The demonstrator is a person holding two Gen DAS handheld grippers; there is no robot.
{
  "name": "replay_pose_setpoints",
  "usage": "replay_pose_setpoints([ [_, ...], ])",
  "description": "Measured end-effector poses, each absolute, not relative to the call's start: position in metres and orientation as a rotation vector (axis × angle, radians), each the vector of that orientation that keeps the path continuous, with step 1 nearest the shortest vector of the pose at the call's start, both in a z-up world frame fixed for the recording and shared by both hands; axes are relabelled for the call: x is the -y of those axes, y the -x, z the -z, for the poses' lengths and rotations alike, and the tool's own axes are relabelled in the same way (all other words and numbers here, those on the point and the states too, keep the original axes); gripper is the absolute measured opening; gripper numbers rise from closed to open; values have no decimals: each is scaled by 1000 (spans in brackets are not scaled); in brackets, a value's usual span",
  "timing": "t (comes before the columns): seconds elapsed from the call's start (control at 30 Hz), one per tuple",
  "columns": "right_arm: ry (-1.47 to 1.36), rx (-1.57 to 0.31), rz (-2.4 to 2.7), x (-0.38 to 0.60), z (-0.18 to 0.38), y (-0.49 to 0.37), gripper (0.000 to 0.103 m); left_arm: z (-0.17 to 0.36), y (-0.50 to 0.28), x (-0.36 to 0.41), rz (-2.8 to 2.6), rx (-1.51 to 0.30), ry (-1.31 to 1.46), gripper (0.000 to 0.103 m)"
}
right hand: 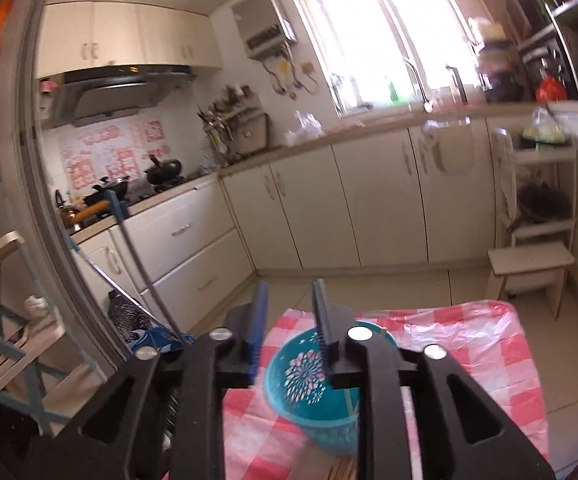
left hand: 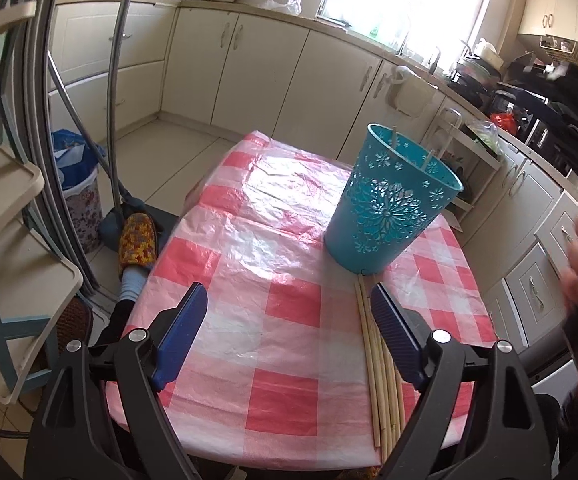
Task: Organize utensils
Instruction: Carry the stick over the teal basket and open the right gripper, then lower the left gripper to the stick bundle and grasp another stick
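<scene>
Left wrist view: your left gripper hangs open and empty. Teal perforated plastic bucket on the checked worktop holds two sticks; pale wooden chopsticks remain loose. Your right gripper is parted, empty.

Broad bare stretch of checked tablecloth ahead of left gripper, wide-spread fingers over it. Teal bin upright at far right, blocking that side. Chopsticks flat on cloth just below bin, beside right finger. Right gripper above bin, mouth unobstructed, sticks leaning inside.
</scene>
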State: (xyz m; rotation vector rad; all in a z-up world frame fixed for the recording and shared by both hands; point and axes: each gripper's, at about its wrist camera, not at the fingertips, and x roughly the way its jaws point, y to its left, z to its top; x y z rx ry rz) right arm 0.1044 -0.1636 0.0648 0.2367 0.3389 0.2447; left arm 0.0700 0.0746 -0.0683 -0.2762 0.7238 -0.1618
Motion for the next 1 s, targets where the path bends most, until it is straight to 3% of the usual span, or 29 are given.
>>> replay_pose_setpoints([
  [0.07,-212,-343,-233,162,-59,-72,41,63,-63,-71,160,-711,259,81],
  [0.3,-258,-589,-145,167,11,12,41,47,-35,-56,167,-700,156,89],
  [0.5,-240,-646,-94,165,26,41,51,36,-14,-50,167,-700,109,95],
  [0.73,-210,-714,-66,164,47,33,51,29,0,-49,148,-697,70,95],
  [1.0,-214,-804,-70,163,78,25,40,31,0,-52,126,-707,46,95],
])
